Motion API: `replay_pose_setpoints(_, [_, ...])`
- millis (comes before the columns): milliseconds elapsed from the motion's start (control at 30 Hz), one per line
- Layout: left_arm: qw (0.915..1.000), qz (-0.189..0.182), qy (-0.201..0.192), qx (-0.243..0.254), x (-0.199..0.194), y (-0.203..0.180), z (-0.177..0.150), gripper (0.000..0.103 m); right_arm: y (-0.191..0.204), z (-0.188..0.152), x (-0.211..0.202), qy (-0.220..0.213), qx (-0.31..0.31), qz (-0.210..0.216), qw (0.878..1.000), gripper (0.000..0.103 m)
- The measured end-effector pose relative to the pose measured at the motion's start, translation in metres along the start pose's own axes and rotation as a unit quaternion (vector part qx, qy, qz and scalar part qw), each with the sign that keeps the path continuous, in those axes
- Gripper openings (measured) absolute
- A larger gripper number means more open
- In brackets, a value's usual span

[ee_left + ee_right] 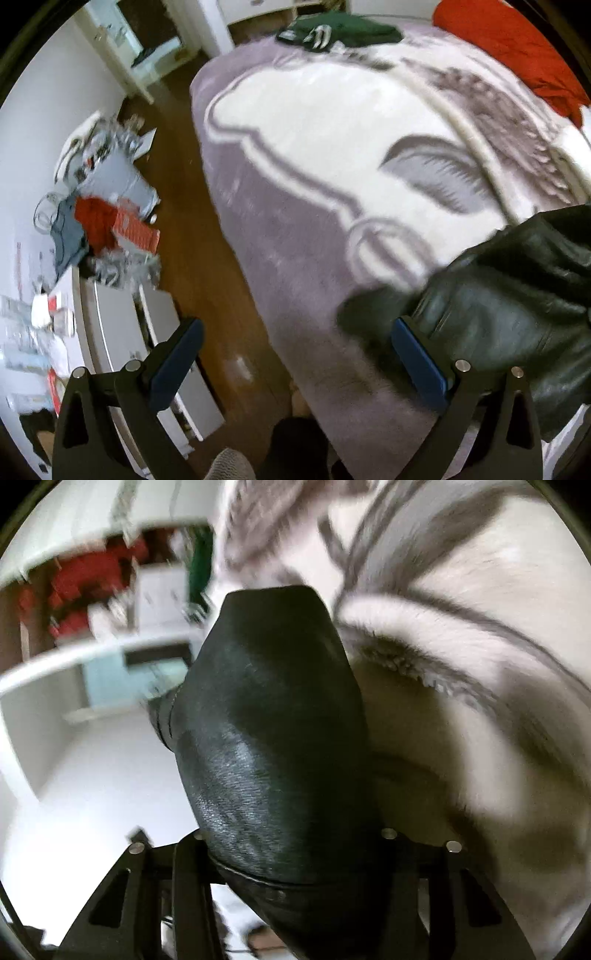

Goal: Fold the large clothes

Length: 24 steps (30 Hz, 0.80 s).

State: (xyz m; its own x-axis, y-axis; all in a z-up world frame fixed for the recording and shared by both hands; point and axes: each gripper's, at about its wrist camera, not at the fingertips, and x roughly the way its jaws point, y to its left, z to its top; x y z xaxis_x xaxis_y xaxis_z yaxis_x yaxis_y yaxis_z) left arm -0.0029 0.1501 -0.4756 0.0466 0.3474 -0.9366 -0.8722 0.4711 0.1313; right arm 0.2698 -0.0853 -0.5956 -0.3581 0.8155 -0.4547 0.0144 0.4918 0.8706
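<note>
Brown wooden floor [184, 192] beside a blanket-covered bed [295, 240].

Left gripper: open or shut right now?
Open. In the left wrist view the left gripper has its blue-padded fingers spread wide, nothing between them; the black leather jacket lies beside the right-hand one.

Soft, even indoor light is filling both views, with no hard shadows on the bed blanket [295, 155]. Motion blur is smearing the left wrist view, worst across the floor clutter [107, 221] and the black leather garment [509, 295]. The right wrist view is blurring more heavily at the shelves [110, 627], while a dull sheen is showing on the garment close to the lens. Fisheye distortion is bending straight edges, and dark vignetting is ringing both frames' corners.
</note>
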Motion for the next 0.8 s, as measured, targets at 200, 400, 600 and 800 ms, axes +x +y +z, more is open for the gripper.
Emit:
replay_pose_setpoints(200, [0.9974, -0.066, 0.017, 0.023, 0.0, -0.066, 0.0, 0.103, -0.057, -0.01, -0.085, -0.152, 0.102, 0.044, 0.982, 0.063])
replay_pose_setpoints(400, [0.9863, -0.14, 0.084, 0.023, 0.008, -0.139, -0.025, 0.103, -0.086, -0.023, -0.145, -0.133, 0.125, -0.11, 0.977, 0.075])
replay_pose_setpoints(600, [0.986, -0.159, 0.04, 0.031, 0.016, -0.19, -0.004, 0.103, -0.008, -0.015, -0.21, -0.169, -0.025, -0.165, 0.971, 0.075])
replay_pose_setpoints(800, [0.9828, -0.132, 0.125, 0.031, 0.084, -0.189, -0.003, 0.103, 0.03, 0.074, -0.136, -0.08, -0.114, -0.205, 0.969, 0.035])
